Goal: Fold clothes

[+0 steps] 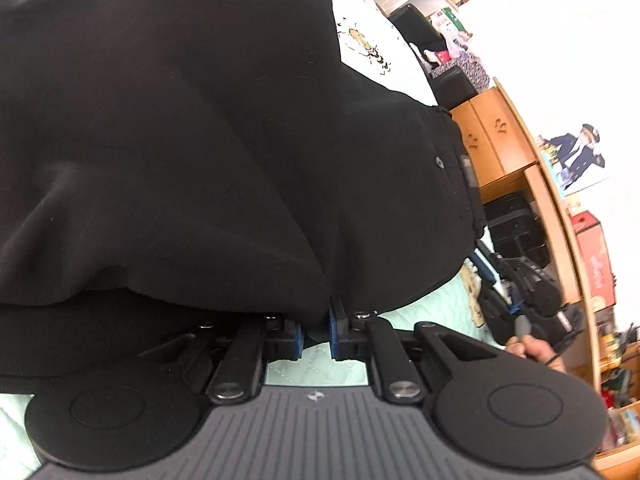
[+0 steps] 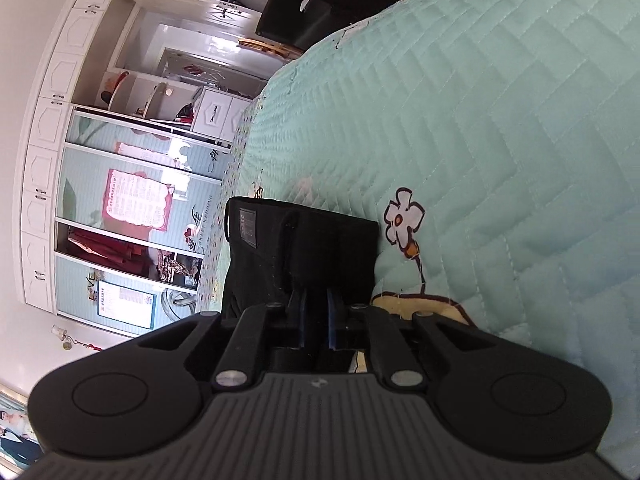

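The black garment (image 1: 192, 140) fills most of the left wrist view, so a lot is hidden behind it. You cannot see its far edges there; they run off the top and the left side. It is so dark that the folds are hard to make out. It hangs over the tips of the left gripper (image 1: 316, 332), and only the blue pads (image 1: 335, 330) peek out below the cloth. The pads are close together with a fold of the black cloth caught between them. A strip of the mint green quilt (image 1: 320, 368) shows under the jaws.

At the right edge of that view, a hand (image 1: 538, 354) is partly cut off by the gripper body. It holds something dark, but what it is cannot be told.

In the right wrist view, the right gripper (image 2: 316, 320) points along the quilt (image 2: 480, 120), tipped a little down. Its jaws are nearly closed and pinch the waist end of the black garment (image 2: 304, 248), the part with a small grey label (image 2: 247, 226). The rest of the garment is hidden under the gripper there. A flower picture (image 2: 403, 216) on the quilt sits just beside the cloth. A white wardrobe (image 2: 52, 128) stands well behind.
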